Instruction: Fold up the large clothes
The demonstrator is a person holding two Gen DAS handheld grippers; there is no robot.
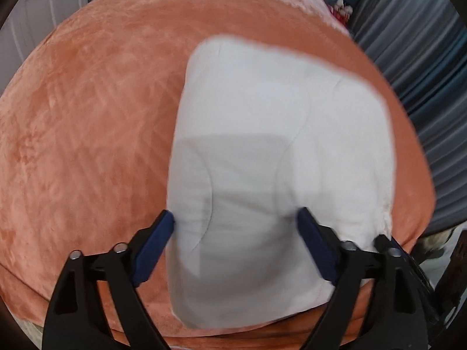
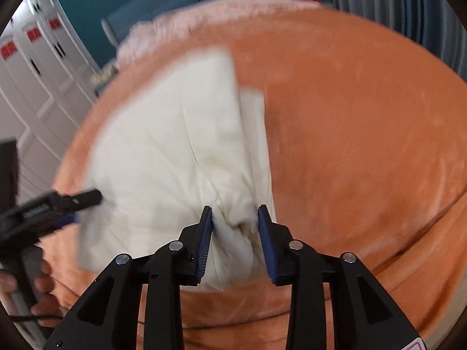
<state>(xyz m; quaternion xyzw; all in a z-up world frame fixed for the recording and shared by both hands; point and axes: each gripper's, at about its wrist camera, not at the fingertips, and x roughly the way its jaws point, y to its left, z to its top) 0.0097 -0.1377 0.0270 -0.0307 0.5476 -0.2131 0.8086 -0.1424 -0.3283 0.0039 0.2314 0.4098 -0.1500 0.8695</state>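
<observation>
Both wrist cams look steeply down, close over the folded white garment (image 1: 277,145) on the orange bed (image 1: 87,131); each sees it.

Folded white garment (image 1: 277,134) — flat (orange bedspread (image 1: 87,116))

Black gripper (image 1: 235,218), blue pads (image 1: 154,248)

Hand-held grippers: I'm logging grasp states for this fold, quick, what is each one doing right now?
Left hand-held gripper: open wide, straddling the folded white cloth garment.
Right hand-held gripper: part open, bunched cloth between its jaws; grip cannot be told.
</observation>
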